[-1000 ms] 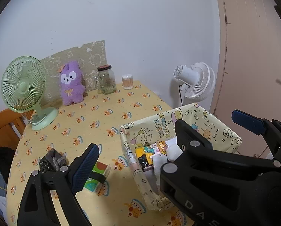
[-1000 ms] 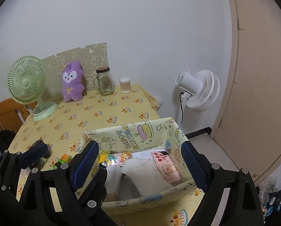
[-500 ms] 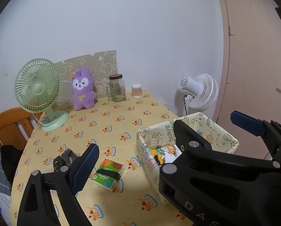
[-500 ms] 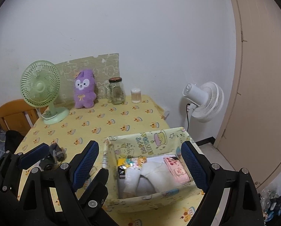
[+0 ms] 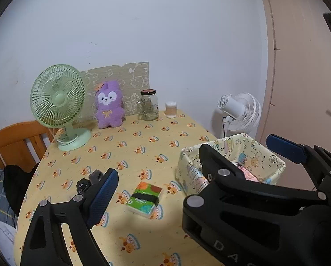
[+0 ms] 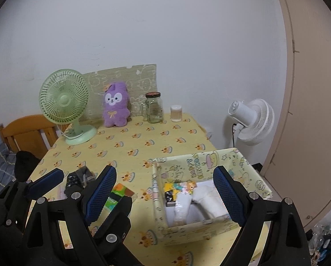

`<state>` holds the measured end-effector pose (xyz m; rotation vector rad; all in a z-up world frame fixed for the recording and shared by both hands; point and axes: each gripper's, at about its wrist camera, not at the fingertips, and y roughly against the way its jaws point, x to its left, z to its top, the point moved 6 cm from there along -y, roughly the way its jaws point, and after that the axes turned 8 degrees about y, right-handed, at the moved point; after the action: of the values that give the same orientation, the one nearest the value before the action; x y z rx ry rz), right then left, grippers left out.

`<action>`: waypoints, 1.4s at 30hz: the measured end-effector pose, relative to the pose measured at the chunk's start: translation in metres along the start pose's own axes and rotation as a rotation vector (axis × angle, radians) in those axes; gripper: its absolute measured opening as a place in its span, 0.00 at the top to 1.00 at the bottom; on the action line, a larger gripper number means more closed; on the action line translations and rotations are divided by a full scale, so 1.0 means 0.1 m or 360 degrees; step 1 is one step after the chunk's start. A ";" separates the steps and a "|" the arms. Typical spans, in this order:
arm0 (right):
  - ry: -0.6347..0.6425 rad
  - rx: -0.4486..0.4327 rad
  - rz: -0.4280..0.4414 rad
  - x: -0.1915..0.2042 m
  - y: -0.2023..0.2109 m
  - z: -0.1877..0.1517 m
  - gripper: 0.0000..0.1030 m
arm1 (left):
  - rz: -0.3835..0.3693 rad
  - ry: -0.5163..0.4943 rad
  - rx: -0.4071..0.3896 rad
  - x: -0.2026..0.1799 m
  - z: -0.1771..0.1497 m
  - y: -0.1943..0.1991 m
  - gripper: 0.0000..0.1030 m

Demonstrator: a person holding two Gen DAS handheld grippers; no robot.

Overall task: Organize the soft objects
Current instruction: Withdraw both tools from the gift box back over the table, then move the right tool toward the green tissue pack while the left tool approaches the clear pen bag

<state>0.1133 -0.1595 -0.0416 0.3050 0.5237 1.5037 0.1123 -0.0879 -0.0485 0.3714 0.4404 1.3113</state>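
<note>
Two fans point(image 6: 64, 103) – yellow tablecloth point(image 6: 143, 141), white wall point(image 6: 165, 33)

A green desk fan point(image 5: 58, 97) is stood at the tabletop's point(image 5: 130, 141) back left, a glass jar point(image 5: 148, 105) and small white container point(image 5: 171, 109) near the wall. A white fan point(image 5: 243, 112) is seen off the right edge, a wooden chair point(image 5: 14, 137) on the left.
</note>
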 end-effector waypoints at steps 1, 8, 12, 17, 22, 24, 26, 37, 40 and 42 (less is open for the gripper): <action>0.0006 0.0000 0.0005 0.04 -0.01 -0.01 0.12 | 0.0004 0.0008 0.0001 0.04 -0.02 0.00 0.11; 0.0036 -0.0028 0.0035 0.25 -0.06 -0.09 0.12 | 0.0042 0.0030 -0.0004 0.24 -0.14 0.00 0.09; 0.0069 -0.0025 0.0078 0.39 -0.12 -0.16 0.11 | 0.0066 0.0052 0.0002 0.38 -0.23 -0.05 0.06; 0.0119 -0.0007 0.0114 0.57 -0.22 -0.23 0.11 | 0.0102 0.0083 0.0034 0.55 -0.33 -0.11 0.04; 0.0127 0.0006 0.0144 0.69 -0.29 -0.30 0.11 | 0.0138 0.0111 0.0051 0.69 -0.42 -0.14 0.03; 0.0131 0.0014 0.0152 0.74 -0.32 -0.33 0.11 | 0.0147 0.0120 0.0063 0.73 -0.45 -0.16 0.03; 0.0132 0.0028 0.0164 0.79 -0.36 -0.36 0.11 | 0.0159 0.0126 0.0076 0.79 -0.49 -0.19 0.03; 0.0158 0.0101 0.0254 1.05 -0.64 -0.50 0.11 | 0.0241 0.0200 0.0132 1.07 -0.67 -0.34 0.03; 0.0172 0.0120 0.0272 1.12 -0.72 -0.54 0.11 | 0.0259 0.0219 0.0157 1.14 -0.73 -0.39 0.03; 0.0175 0.0135 0.0281 1.16 -0.77 -0.57 0.11 | 0.0276 0.0232 0.0169 1.18 -0.76 -0.43 0.03</action>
<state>0.1496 -0.0568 -0.1456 0.3432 0.6631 1.6786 0.1331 0.0190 -0.1472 0.4111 0.6128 1.4934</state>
